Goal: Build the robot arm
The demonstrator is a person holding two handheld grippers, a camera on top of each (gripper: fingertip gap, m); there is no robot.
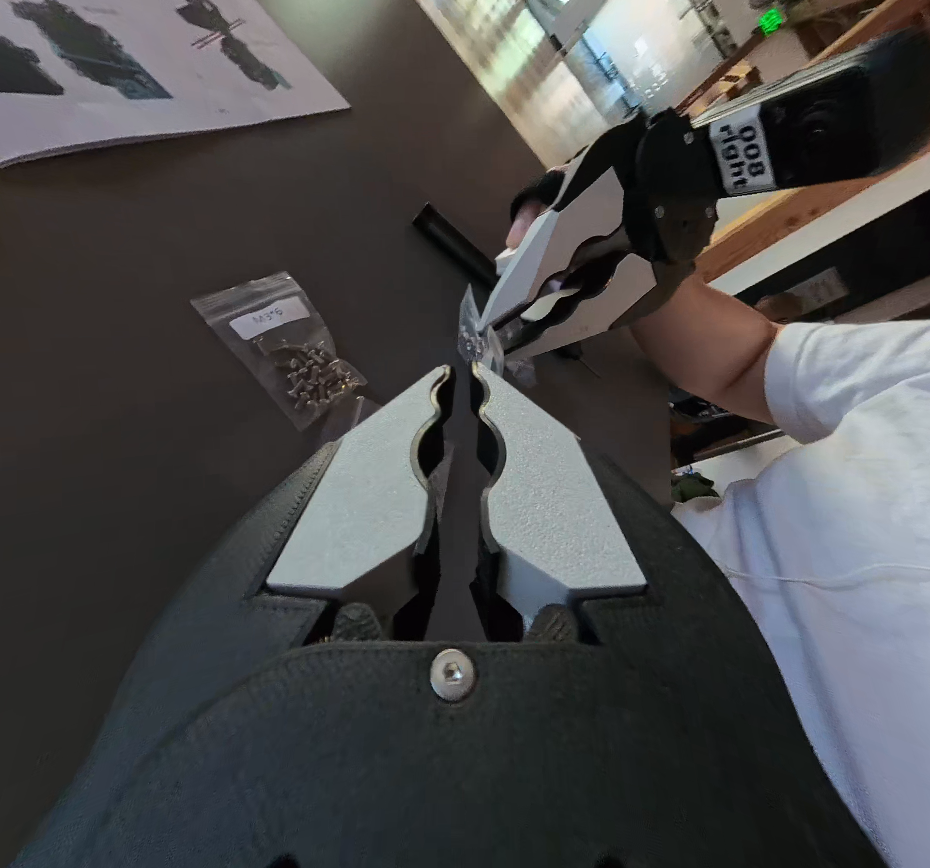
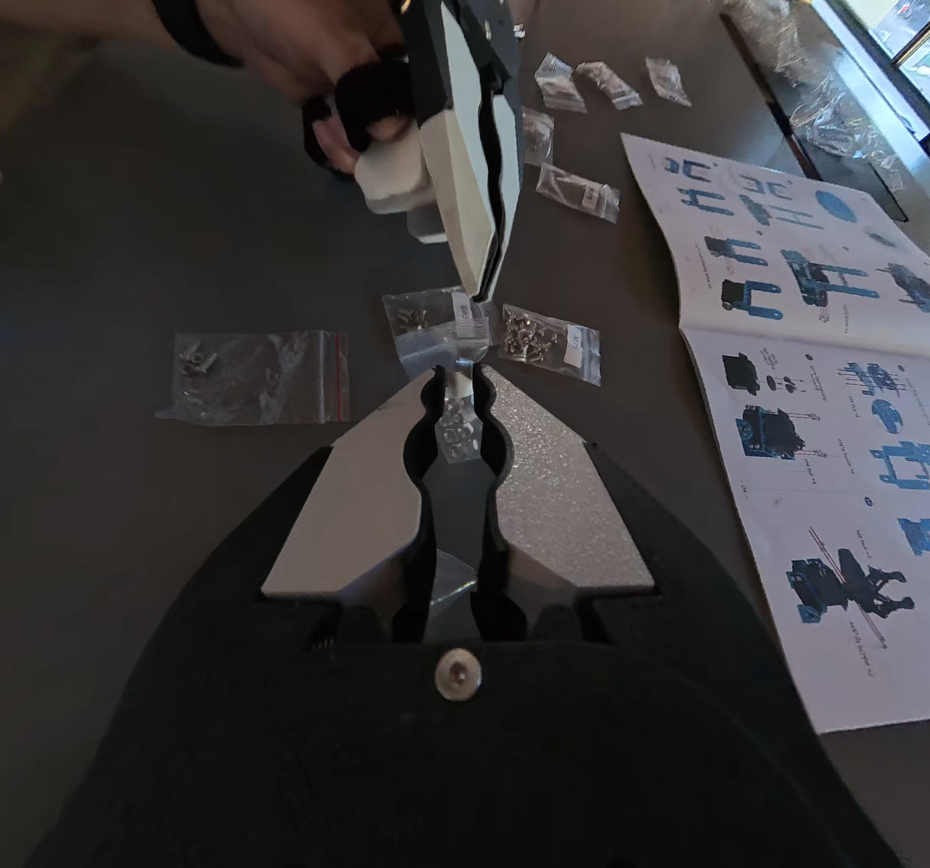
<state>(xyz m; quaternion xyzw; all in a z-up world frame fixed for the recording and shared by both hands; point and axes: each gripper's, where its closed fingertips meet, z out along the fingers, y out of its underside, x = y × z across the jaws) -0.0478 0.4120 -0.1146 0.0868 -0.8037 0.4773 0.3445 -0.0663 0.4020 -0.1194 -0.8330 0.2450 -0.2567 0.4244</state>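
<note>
My right gripper (image 2: 459, 373) is shut on a small clear zip bag of nuts (image 2: 457, 428) and holds it above the dark table (image 2: 126, 250). In the left wrist view the right gripper (image 1: 485, 331) comes in from the upper right with that bag (image 1: 473, 338) at its tips. My left gripper (image 1: 461, 373) has its jaws closed to a narrow slit with nothing visible between them, just below the held bag's edge. In the right wrist view the left gripper (image 2: 478, 296) points down over another small bag of screws (image 2: 422, 325) lying on the table.
A bag of many screws (image 2: 551, 343) (image 1: 297, 345) and a red-zip bag (image 2: 251, 376) lie nearby. An open instruction booklet (image 2: 805, 391) (image 1: 151, 38) lies to the right. Several more small bags (image 2: 558, 84) and crumpled plastic wrap (image 2: 815, 89) lie farther back. A person's forearm (image 1: 704, 355) is close. Both grippers' tips are close together, under 4 cm apart.
</note>
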